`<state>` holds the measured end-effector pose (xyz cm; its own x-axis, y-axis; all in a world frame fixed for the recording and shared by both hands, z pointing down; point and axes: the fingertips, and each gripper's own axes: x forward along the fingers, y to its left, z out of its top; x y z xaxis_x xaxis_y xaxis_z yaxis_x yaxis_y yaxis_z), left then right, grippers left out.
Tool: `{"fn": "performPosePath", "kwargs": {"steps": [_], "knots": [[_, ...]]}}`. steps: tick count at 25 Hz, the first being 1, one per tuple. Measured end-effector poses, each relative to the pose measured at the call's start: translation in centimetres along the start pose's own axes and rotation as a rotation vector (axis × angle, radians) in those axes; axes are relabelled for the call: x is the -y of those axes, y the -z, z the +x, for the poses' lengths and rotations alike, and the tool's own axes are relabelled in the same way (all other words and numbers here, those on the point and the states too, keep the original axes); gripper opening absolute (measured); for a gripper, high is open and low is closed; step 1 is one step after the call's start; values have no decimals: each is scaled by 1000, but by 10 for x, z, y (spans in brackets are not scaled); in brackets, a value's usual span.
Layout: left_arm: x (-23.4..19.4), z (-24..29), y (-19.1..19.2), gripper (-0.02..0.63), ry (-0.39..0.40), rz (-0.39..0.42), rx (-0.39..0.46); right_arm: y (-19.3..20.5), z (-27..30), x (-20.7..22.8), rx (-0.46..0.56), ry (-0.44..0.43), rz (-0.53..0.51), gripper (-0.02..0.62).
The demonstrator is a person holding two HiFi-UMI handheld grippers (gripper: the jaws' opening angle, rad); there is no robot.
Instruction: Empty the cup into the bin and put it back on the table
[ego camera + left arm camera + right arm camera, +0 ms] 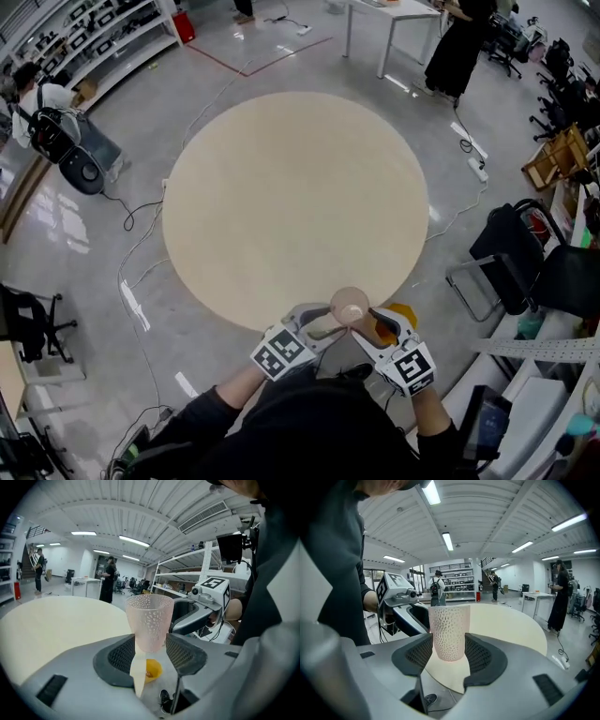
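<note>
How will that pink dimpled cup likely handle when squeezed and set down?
The cup looks thin and translucent, so it is probably light and may flex if squeezed hard. Its dimpled wall likely resists slipping. The base, narrower than the rim, could let it tip.

cups: 1 translucent pink dimpled plastic cup | tables: 2, namely 1 round beige table and 1 white rectangular table | bins: 1 small yellow bin | grippers: 2 grey two-jaw ones that I hold, my left gripper and my right gripper
</note>
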<state>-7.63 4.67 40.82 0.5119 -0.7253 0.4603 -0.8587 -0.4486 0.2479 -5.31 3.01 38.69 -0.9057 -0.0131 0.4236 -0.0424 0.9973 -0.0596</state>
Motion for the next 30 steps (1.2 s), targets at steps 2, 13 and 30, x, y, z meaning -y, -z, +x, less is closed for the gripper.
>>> {"fn": "performPosePath", "kwargs": {"steps": [2, 13, 30], "knots": [[-18, -13, 4, 222, -29, 1, -1, -8, 21, -4, -7, -24, -36, 219], [-94, -103, 36, 222, -177, 40, 0, -43, 128, -54, -32, -127, -198, 219], [-164, -100, 99, 210, -371, 27, -171, -5, 218, -41, -153, -268, -354, 218]]}}
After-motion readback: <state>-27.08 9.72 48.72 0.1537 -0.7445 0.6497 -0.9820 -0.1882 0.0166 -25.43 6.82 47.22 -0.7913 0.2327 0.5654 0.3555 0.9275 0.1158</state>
